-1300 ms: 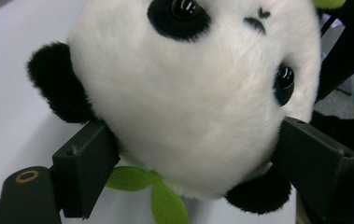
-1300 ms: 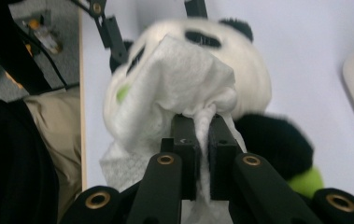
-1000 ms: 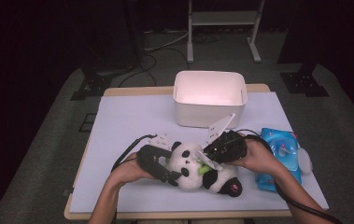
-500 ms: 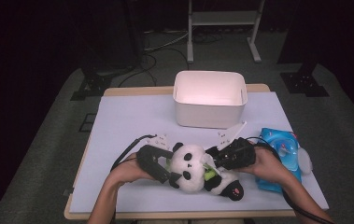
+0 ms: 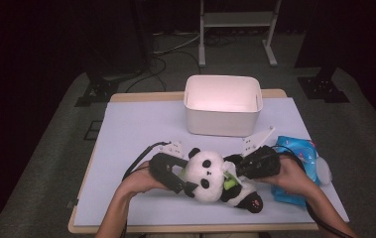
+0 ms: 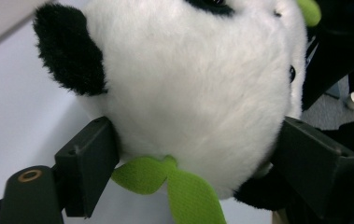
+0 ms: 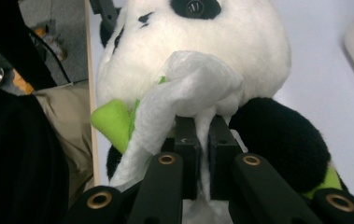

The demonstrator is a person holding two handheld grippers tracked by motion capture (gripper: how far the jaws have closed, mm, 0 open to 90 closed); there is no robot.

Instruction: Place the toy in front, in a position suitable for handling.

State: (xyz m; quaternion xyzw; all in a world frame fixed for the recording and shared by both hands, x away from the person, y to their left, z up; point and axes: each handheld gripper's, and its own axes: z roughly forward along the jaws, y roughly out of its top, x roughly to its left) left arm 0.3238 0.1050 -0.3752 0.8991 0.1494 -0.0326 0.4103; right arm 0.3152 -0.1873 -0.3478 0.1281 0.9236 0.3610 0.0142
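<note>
A black-and-white panda plush (image 5: 208, 171) with a green neck ribbon (image 6: 184, 186) lies on the table's near middle. My left gripper (image 5: 187, 175) grips its head from the left. Both black jaws press into the white fur (image 6: 198, 116) and have just been closing on it. My right gripper (image 5: 234, 174) comes in from the right, shut on a crumpled white wipe (image 7: 191, 91). The wipe is pressed against the panda below its face, beside the ribbon (image 7: 111, 119).
A white open bin (image 5: 222, 125) stands behind the panda at the table's middle back. A blue wipe pack (image 5: 300, 152) lies at the right edge under the right hand. The pale mat (image 5: 136, 134) is bare on the left.
The right gripper with the wipe has shifted right and toward the near edge along the panda. The left gripper and the panda's head have stayed put.
</note>
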